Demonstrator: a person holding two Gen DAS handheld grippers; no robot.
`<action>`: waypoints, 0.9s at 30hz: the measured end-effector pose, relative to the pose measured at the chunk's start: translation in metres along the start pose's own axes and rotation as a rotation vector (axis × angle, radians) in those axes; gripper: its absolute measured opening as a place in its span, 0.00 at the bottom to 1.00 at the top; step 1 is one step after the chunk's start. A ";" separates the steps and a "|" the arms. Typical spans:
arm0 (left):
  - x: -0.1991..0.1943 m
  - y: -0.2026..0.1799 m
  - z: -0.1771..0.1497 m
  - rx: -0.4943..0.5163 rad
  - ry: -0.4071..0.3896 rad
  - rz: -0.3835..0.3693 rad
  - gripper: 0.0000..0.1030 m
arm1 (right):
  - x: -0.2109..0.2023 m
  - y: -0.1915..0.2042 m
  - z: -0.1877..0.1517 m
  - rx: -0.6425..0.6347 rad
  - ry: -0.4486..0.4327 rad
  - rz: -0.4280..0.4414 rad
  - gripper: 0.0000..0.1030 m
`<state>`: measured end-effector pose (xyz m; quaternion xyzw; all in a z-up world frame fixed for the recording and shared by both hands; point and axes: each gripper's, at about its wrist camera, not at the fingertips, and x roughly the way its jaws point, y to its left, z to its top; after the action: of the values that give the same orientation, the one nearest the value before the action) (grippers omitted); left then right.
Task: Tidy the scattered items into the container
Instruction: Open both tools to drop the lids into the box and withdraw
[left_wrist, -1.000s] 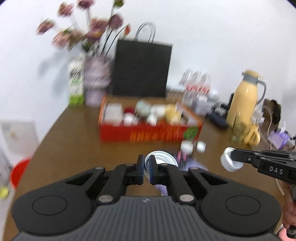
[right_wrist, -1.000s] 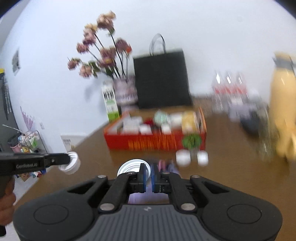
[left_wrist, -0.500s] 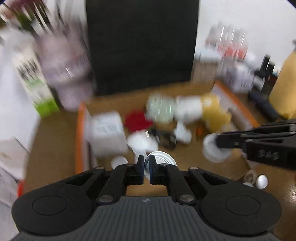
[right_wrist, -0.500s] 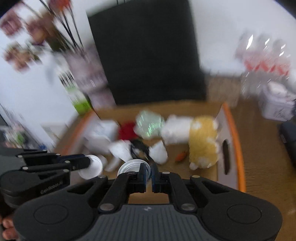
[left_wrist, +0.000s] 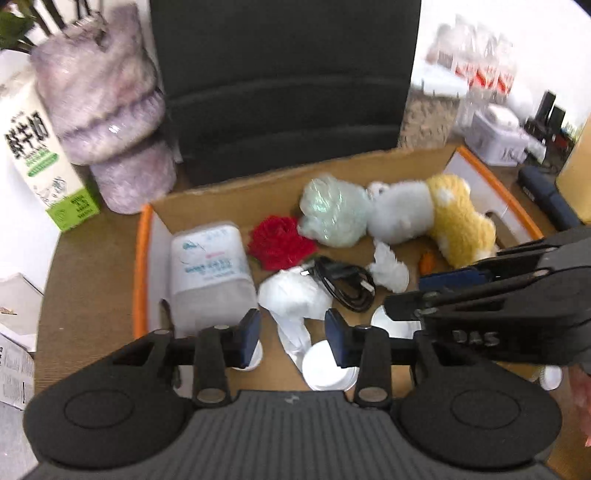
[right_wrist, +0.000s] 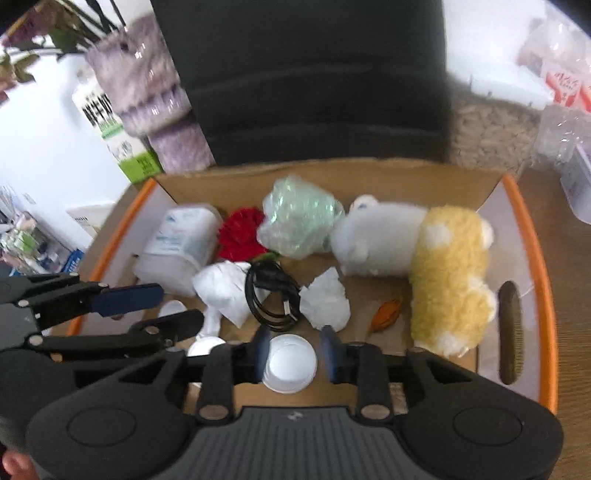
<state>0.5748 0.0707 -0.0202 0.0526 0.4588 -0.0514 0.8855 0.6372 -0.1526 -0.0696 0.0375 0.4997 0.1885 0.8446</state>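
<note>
Both grippers hover over the front of the orange-rimmed cardboard box (left_wrist: 142, 258), also in the right wrist view (right_wrist: 543, 295). My left gripper (left_wrist: 291, 338) is open and empty; a white lid (left_wrist: 327, 365) lies on the box floor under its right finger. My right gripper (right_wrist: 293, 352) is open, with a white lid (right_wrist: 290, 365) lying on the box floor between its fingers. The box holds a wipes tub (left_wrist: 210, 273), a red flower (left_wrist: 279, 245), a green wrapper ball (left_wrist: 332, 216), a plush toy (left_wrist: 436, 218), a black cable (left_wrist: 345, 282) and crumpled tissues (left_wrist: 295, 295).
A black paper bag (left_wrist: 284, 81) stands right behind the box. A purple vase (left_wrist: 110, 110) and a milk carton (left_wrist: 37, 155) stand at the back left. Bottles (left_wrist: 476, 62) and a case (left_wrist: 546, 195) are at the right on the brown table (left_wrist: 85, 288).
Both grippers moved forward from above the table to over the box. Both were shut on white lids; now both are open and the lids lie in the box.
</note>
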 end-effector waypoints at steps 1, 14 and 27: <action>-0.005 0.002 0.001 -0.011 -0.005 0.012 0.46 | -0.006 -0.002 0.000 0.003 -0.010 0.001 0.33; -0.113 0.033 -0.031 -0.215 -0.045 0.136 0.79 | -0.126 -0.021 -0.047 -0.020 -0.135 -0.096 0.65; -0.233 0.008 -0.122 -0.244 -0.200 0.162 0.97 | -0.240 -0.004 -0.136 -0.133 -0.275 -0.116 0.78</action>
<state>0.3439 0.1060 0.1014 -0.0238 0.3656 0.0710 0.9278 0.4187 -0.2587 0.0611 -0.0223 0.3671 0.1651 0.9151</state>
